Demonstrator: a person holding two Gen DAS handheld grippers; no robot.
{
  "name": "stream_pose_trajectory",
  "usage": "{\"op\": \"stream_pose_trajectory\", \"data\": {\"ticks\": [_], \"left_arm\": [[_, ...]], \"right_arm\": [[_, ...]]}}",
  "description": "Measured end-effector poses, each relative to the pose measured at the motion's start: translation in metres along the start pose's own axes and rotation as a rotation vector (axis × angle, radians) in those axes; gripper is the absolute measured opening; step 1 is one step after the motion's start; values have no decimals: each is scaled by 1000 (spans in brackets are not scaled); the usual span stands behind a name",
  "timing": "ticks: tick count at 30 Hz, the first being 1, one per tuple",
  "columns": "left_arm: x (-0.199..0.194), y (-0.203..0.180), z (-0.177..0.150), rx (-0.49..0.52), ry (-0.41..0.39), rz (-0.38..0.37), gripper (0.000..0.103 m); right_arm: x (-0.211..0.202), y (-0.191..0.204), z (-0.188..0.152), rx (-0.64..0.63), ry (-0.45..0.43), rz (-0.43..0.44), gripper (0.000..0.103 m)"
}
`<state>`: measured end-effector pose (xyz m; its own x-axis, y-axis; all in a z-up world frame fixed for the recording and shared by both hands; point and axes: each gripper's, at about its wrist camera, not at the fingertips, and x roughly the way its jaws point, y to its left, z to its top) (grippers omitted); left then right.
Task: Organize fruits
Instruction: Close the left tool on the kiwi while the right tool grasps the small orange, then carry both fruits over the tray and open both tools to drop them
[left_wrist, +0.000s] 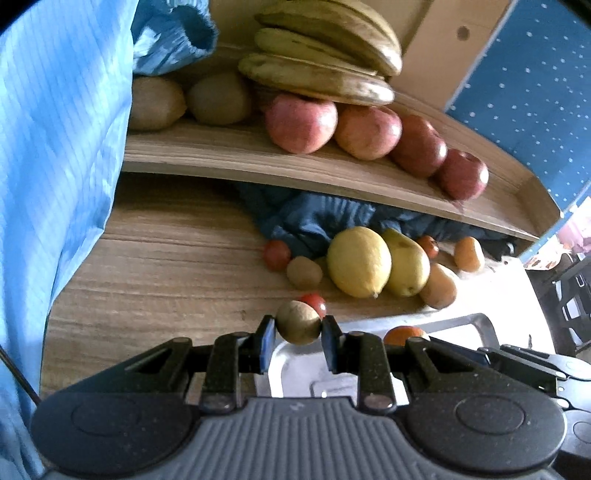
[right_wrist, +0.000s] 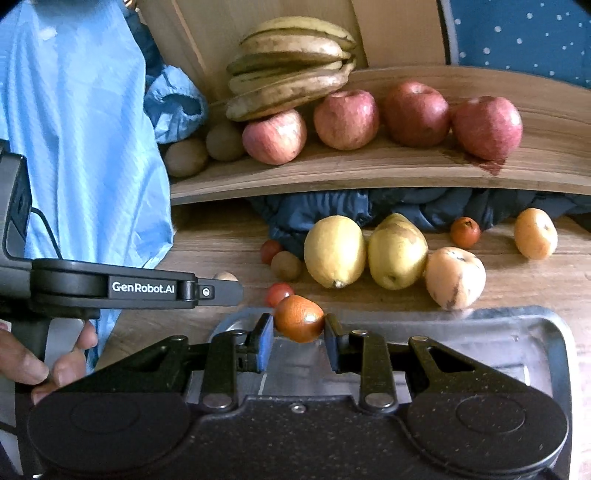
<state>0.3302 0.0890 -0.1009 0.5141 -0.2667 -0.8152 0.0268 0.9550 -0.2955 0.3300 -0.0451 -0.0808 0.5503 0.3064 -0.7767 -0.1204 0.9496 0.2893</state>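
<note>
Bananas (right_wrist: 291, 66) apparently rest on apples (right_wrist: 347, 120), shelf (right_wrist: 369, 170) above lemon (right_wrist: 334, 251).

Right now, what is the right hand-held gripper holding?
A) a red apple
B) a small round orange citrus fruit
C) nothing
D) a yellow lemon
B: the right hand-held gripper is shut on the small round orange citrus fruit, above the metal tray.

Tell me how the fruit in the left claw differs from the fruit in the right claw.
The left claw is shut on a kiwi, dull brown and matte; the right claw is shut on a small orange, bright orange with a glossy highlight. The kiwi looks smooth and egg-shaped, the small orange rounder and slightly dimpled. Both are small, pinched from the sides and held above the metal tray.
</note>
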Motion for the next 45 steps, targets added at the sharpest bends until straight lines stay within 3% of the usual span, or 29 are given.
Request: {"op": "stream_pose_trajectory", "data": {"ticks": [7,23,33,45], "left_arm": [[-8,-13,-13,4,-3,9,30],[-24,-48,-59,-5,29,8,30],[-37,-43,-89,-26,47,55,30],[-32,-42,-103,-1,109,88,30]], "right_arm": [[-23,-3,-11,-22,-21,11,31],[-72,-18,-54,-93,37,11,31],[-77,-10,-79,-103,67,46,31],[-63,-5,-91,-129,122,46,31]]}}
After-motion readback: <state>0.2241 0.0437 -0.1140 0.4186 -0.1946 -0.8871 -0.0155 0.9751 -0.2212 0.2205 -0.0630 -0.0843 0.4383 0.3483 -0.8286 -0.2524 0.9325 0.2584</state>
